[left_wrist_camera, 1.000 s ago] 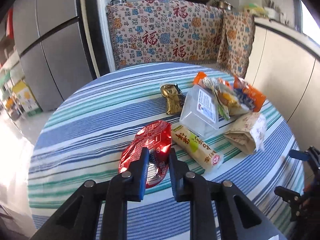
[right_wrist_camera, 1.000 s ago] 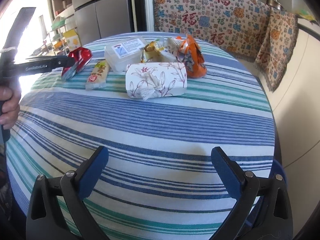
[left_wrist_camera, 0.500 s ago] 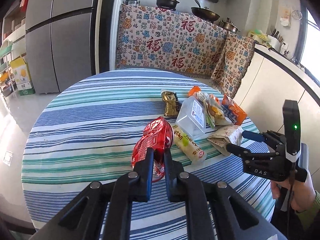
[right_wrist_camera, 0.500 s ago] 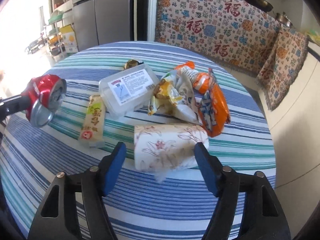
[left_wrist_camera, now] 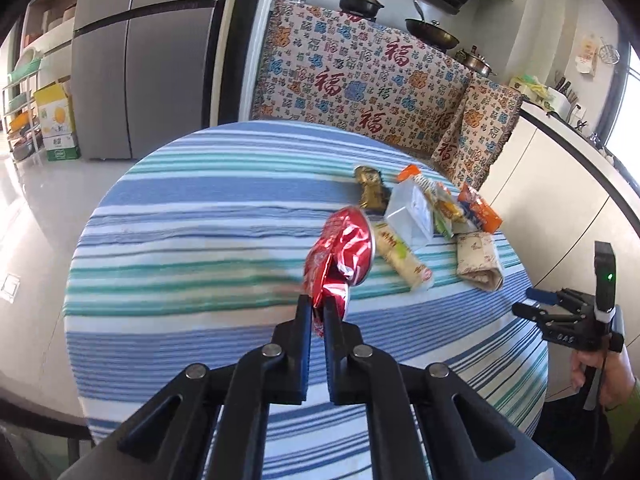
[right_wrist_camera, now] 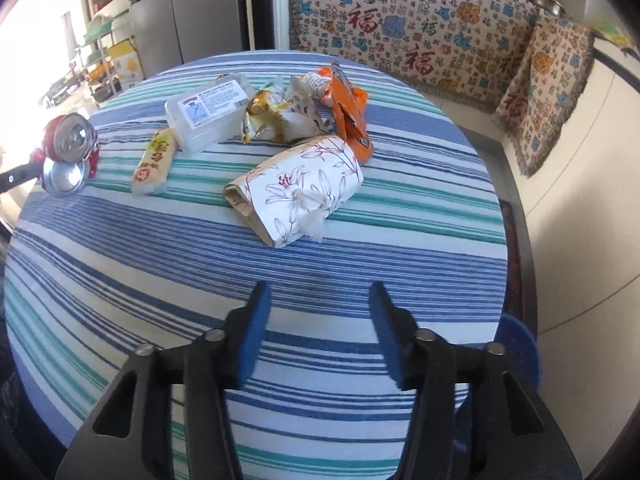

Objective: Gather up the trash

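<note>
My left gripper (left_wrist_camera: 317,310) is shut on a crushed red can (left_wrist_camera: 342,256) and holds it above the round striped table (left_wrist_camera: 192,240); the can also shows at the left of the right wrist view (right_wrist_camera: 70,152). My right gripper (right_wrist_camera: 318,308) is open and empty above the table, short of a floral tissue pack (right_wrist_camera: 300,188). Behind the pack lie a clear plastic box (right_wrist_camera: 210,110), a yellow snack bar (right_wrist_camera: 154,160), orange wrappers (right_wrist_camera: 350,112) and crumpled packets (right_wrist_camera: 280,114). A gold wrapper (left_wrist_camera: 370,190) lies beyond the box.
A patterned cloth (left_wrist_camera: 360,80) covers the counter behind the table, with pots on top. A grey fridge (left_wrist_camera: 140,60) stands at the back left. A white cabinet (left_wrist_camera: 560,184) runs along the right. A blue bin rim (right_wrist_camera: 520,344) shows below the table's right edge.
My left gripper has lifted the crushed can off the table and drawn back. My right gripper has pulled back from the tissue pack and its jaws have narrowed somewhat.
</note>
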`<act>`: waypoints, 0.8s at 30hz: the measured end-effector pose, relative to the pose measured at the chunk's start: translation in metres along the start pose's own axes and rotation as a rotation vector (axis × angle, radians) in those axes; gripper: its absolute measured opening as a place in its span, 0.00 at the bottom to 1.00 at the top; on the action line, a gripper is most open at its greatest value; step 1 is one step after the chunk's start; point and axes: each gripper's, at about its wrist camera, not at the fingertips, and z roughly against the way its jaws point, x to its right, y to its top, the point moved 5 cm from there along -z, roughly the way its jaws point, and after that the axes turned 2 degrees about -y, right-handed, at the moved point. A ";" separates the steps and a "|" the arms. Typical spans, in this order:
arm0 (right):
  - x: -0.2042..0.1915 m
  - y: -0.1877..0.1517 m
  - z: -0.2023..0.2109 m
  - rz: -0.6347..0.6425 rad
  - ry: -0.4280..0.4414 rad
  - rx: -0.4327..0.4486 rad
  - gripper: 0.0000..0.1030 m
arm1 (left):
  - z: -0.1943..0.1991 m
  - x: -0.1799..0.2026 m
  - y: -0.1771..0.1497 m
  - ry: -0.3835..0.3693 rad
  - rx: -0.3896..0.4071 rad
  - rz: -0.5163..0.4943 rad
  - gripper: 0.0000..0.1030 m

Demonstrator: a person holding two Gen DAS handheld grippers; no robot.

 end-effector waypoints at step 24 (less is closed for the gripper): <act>-0.025 0.002 0.005 -0.023 0.063 0.023 0.74 | -0.001 -0.043 -0.052 0.013 -0.126 -0.070 0.48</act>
